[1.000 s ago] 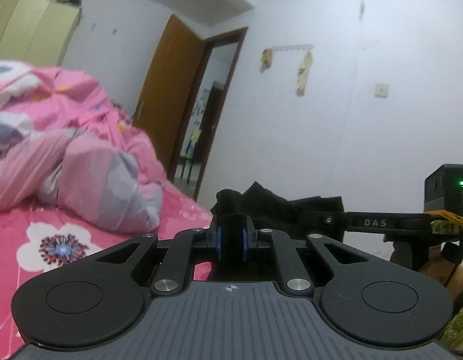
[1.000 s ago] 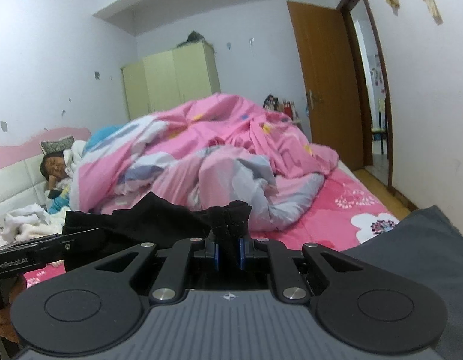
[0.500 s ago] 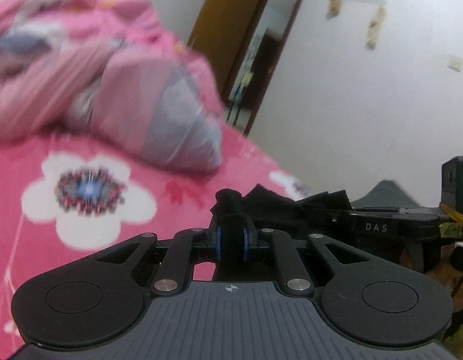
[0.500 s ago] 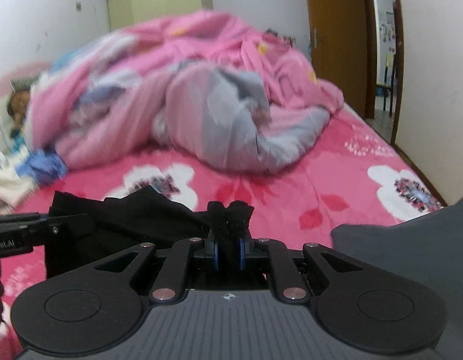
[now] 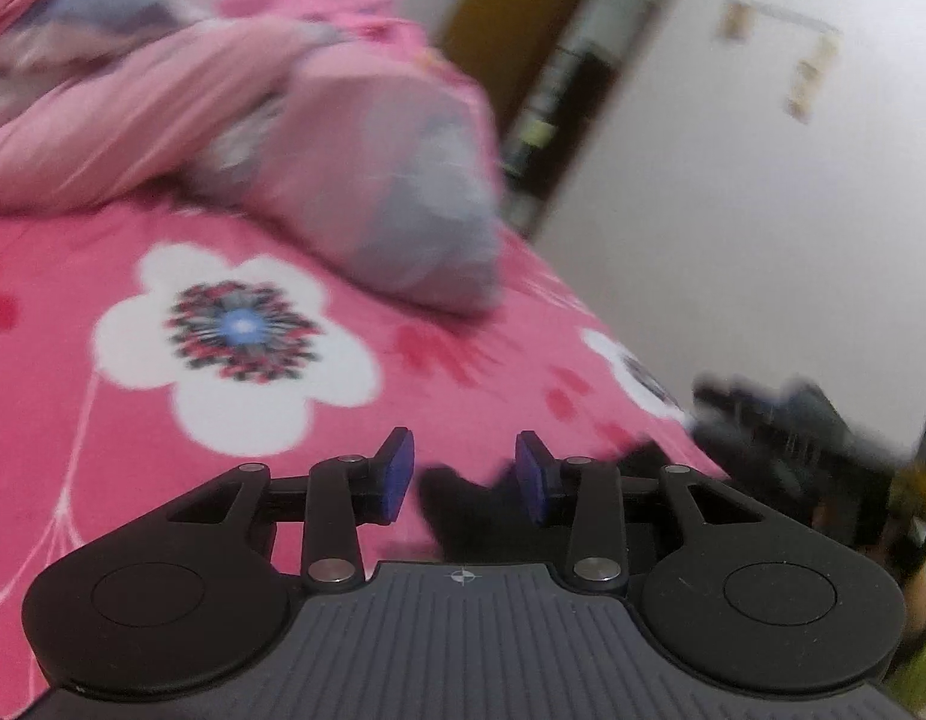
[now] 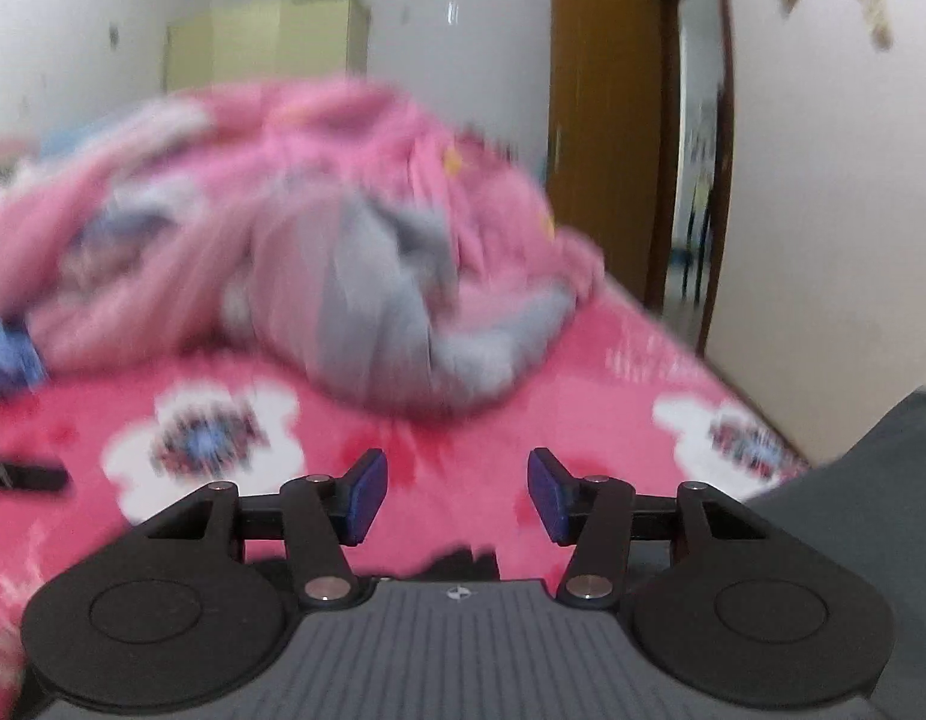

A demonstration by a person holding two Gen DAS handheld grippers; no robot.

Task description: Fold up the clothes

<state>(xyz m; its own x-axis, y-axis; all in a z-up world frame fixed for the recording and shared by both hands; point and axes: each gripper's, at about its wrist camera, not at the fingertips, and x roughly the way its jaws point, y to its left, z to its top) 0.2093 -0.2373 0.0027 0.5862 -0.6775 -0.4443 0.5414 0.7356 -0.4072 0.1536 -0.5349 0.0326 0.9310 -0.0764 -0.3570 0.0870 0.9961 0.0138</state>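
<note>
Step in hand: release of the black cloth garment (image 5: 463,510) onto the bed. Both tools are low over the pink bedsheet printed with white flowers (image 5: 163,420).

Left tool (image 5: 465,476): jaws opening, blue pads apart. A dark bunch of the garment sits low between them, nearer the right-hand pad; it looks loose, not pressed from both sides, though blur makes the contact hard to read.

Right tool (image 6: 457,495): jaws opening, pads wide apart with only bedsheet showing between them. A small dark edge of the garment (image 6: 457,561) shows just under the tool, close to its body.

Judgement: the carry-and-lay part of a fold is ending. The next move calls for drawing both tools back clear of the cloth without dragging it, then picking a fresh edge or corner for the next fold. How the garment lies overall is hidden under the tools, so fold progress cannot be told.

Surroundings: a crumpled pink and grey quilt (image 6: 355,252) lies heaped beyond both tools, apart from the garment. A grey cloth mass (image 6: 871,492) sits to the right of the right tool. The brown wooden door (image 6: 601,168) stands open far ahead. The other tool's dark frame (image 5: 787,438) sits right of the left tool, close enough to risk a bump when withdrawing.
</note>
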